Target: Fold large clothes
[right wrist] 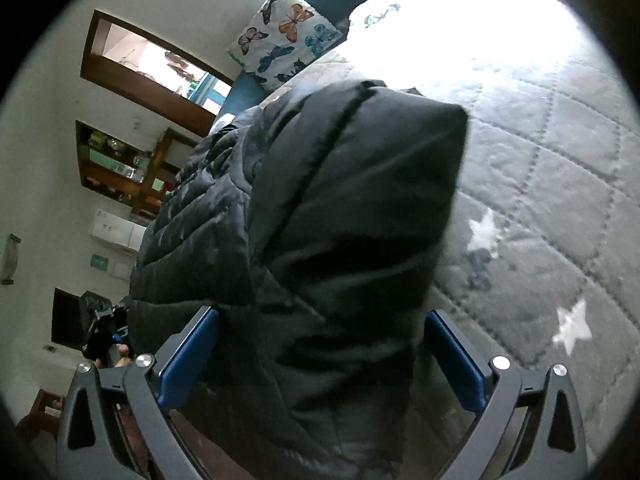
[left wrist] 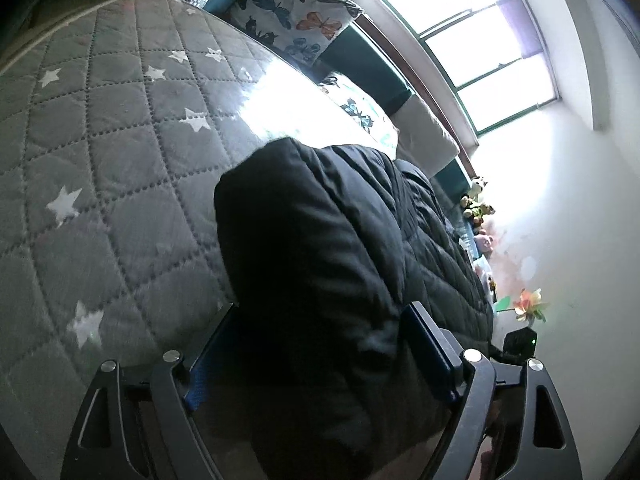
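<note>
A black quilted puffer jacket (left wrist: 340,240) fills the middle of the left wrist view, raised over the grey star-quilted bed (left wrist: 100,140). My left gripper (left wrist: 320,356) is shut on a thick fold of it, blue pads on both sides. In the right wrist view the same jacket (right wrist: 320,200) bulges up between the fingers. My right gripper (right wrist: 324,352) is shut on another thick fold, above the bed (right wrist: 540,200). The gripped edges are hidden by the bulk of the fabric.
Butterfly-print pillows (left wrist: 300,8) lie at the head of the bed against a teal headboard under a bright window (left wrist: 480,40). Soft toys and a flower (left wrist: 528,304) line the wall. The right wrist view shows one pillow (right wrist: 284,36) and wall shelves (right wrist: 116,168).
</note>
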`<state>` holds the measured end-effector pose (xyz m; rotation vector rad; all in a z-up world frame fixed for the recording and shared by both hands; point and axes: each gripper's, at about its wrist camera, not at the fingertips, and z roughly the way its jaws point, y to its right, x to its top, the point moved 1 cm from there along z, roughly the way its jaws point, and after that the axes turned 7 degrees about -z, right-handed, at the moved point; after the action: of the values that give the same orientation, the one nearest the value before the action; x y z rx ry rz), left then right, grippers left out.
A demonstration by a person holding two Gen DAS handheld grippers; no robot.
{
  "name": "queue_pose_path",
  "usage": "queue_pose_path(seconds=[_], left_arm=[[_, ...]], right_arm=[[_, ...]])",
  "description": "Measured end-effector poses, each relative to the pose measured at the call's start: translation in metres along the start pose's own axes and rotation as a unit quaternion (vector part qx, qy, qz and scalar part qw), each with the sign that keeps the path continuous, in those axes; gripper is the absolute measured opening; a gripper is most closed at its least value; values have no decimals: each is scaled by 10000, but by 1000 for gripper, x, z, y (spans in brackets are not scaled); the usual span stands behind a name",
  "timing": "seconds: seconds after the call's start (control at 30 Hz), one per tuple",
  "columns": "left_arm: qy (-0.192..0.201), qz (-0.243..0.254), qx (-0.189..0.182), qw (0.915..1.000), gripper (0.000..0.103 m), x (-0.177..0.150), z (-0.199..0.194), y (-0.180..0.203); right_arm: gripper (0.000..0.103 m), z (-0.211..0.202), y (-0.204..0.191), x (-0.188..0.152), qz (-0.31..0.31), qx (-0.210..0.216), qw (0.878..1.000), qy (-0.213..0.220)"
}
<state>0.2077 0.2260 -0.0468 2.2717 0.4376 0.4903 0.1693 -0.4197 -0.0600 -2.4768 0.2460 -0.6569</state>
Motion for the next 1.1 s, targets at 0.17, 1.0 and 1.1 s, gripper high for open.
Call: queue_pose_path(seconds=[0.17, 1.0, 1.1], left_arm=[[-166, -179, -121, 9996, 93, 21, 27, 0], [-781, 67, -194, 9967, 102, 39, 83, 19], [-839, 98, -109, 9964, 103, 44, 93, 30]], right_arm=[[103, 3, -3, 5, -69, -5, 9999, -157], [103, 2, 3, 8, 70, 383, 9992, 68], [103, 5, 0, 11, 131, 360, 9992, 137]])
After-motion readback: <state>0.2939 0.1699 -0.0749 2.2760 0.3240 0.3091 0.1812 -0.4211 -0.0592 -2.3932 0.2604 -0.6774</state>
